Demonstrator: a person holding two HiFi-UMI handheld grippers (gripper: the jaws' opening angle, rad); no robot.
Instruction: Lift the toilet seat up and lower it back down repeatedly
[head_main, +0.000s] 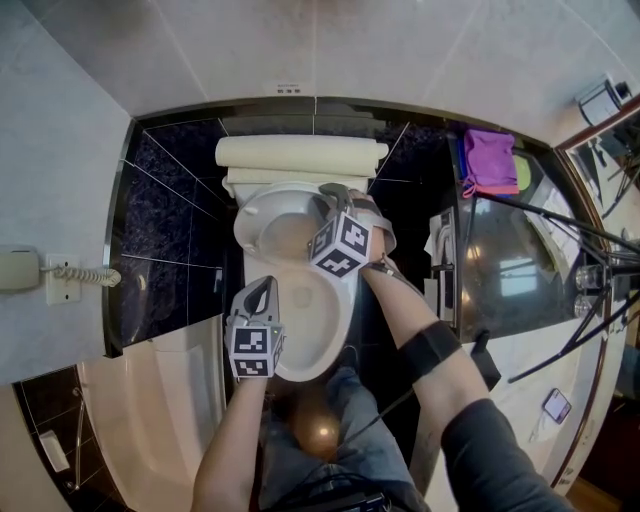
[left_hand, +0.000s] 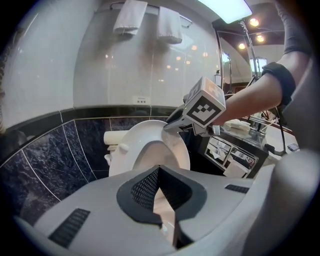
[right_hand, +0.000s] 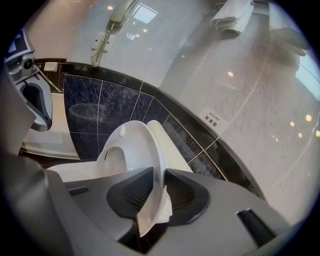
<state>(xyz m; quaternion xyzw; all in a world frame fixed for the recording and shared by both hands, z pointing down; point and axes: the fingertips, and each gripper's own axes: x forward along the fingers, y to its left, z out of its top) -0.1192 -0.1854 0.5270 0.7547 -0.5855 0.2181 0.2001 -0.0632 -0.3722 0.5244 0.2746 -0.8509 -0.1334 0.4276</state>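
Dark marbled tile wall (head_main: 170, 200) behind toilet (head_main: 325, 340). Toilet seat (right_hand: 132, 150) stood raised, tilted. Only right gripper view showed right gripper (right_hand: 155, 187) pinching its rim. Left gripper (left_hand: 159, 172) closed, empty, at head view's 7 o'clock. Purple cloth (head_main: 490, 160) at 2, wall phone (head_main: 20, 268) at 9.

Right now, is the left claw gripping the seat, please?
No, the left claw holds nothing; the raised seat stands beyond it, pinched in the right claw.

Both arms reach forward and down. The right gripper (head_main: 333, 193) clamps its jaws on the rim of the toilet seat (right_hand: 132, 145). The left gripper (head_main: 264, 288) hangs empty, jaws together.
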